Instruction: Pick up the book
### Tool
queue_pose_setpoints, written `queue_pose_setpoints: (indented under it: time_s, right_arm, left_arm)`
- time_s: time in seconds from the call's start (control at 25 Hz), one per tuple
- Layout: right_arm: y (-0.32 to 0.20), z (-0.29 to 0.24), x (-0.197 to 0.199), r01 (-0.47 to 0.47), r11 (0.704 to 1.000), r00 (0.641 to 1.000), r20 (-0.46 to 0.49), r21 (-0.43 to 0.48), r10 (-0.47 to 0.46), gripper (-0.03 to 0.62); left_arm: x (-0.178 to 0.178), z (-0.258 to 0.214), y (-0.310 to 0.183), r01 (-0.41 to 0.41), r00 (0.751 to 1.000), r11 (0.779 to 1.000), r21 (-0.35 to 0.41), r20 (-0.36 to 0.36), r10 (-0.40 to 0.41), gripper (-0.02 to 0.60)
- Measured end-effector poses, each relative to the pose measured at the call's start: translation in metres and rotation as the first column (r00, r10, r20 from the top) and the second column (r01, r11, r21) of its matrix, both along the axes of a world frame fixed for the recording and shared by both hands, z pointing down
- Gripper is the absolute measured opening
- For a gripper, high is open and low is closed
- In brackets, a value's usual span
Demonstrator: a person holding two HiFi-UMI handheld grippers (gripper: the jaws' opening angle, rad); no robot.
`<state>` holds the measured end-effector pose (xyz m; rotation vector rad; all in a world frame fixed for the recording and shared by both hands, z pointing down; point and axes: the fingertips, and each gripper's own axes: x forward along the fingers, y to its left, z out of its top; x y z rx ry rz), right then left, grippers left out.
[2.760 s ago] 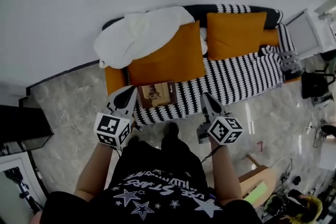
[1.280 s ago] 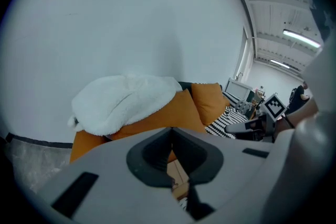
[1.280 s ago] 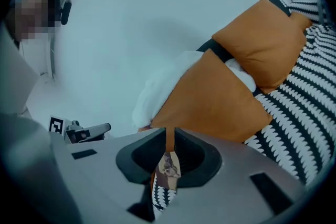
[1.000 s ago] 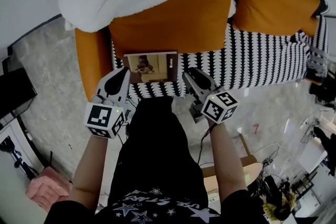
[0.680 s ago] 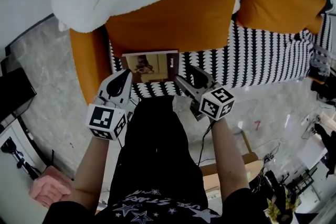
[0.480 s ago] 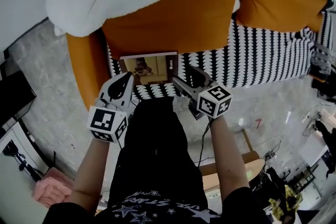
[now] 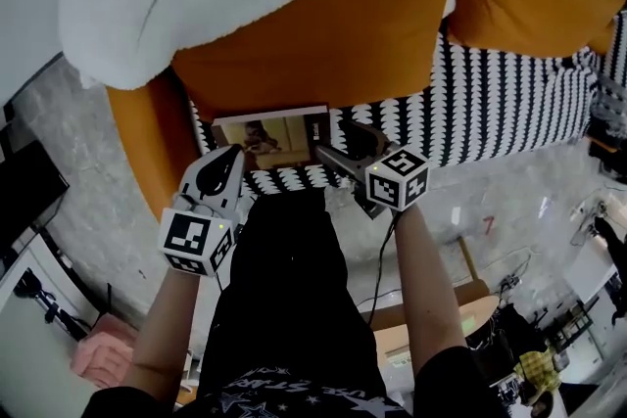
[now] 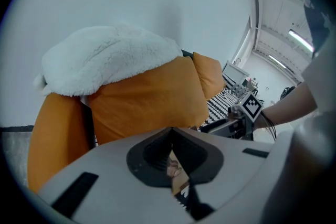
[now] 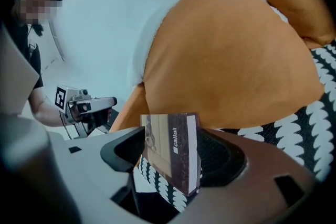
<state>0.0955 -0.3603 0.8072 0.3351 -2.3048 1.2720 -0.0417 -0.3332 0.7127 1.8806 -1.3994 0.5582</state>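
Jaws of the right gripper (image 7: 343, 147) stand wide, having just been opening, with the right edge of the book (image 7: 274, 138) between them, not yet pinched. The left gripper (image 7: 227, 163), closed on nothing, sits by its left corner. The book lies flat at the front of the striped sofa seat (image 7: 490, 103), below an orange cushion (image 7: 323, 34). It looks light, stiff and smooth-covered, so I'd pinch well in across that edge.

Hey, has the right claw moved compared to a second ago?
Yes. The right claw has closed in leftward on the book. Its jaws have just been opening, and the book's right edge now stands between them.
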Motion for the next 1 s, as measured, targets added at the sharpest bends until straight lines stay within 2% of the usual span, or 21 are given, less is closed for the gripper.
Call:
queue_pose_setpoints:
  time_s: [0.36, 0.52, 0.68, 1.0]
  right_arm:
    - [-0.001, 0.024, -0.003, 0.101, 0.994, 0.995, -0.007, -0.030, -0.102, 0.291]
    - [0.002, 0.034, -0.007, 0.143, 0.988, 0.990, 0.019, -0.063, -0.142, 0.290]
    - [0.004, 0.042, -0.011, 0.194, 0.980, 0.981, 0.028, -0.054, -0.192, 0.290]
    - [0.010, 0.055, -0.023, 0.232, 0.971, 0.972, 0.052, -0.057, -0.229, 0.290]
  left_arm:
    - [0.009, 0.016, -0.004, -0.008, 1.000, 1.000, -0.025, -0.006, 0.008, 0.006]
    - [0.014, 0.021, -0.005, -0.019, 1.000, 0.999, -0.031, -0.006, 0.019, 0.006]
    - [0.018, 0.028, 0.003, -0.029, 1.000, 0.998, -0.053, -0.005, 0.029, 0.007]
    - [0.018, 0.036, 0.011, -0.042, 0.999, 0.997, -0.071, -0.004, 0.042, 0.006]
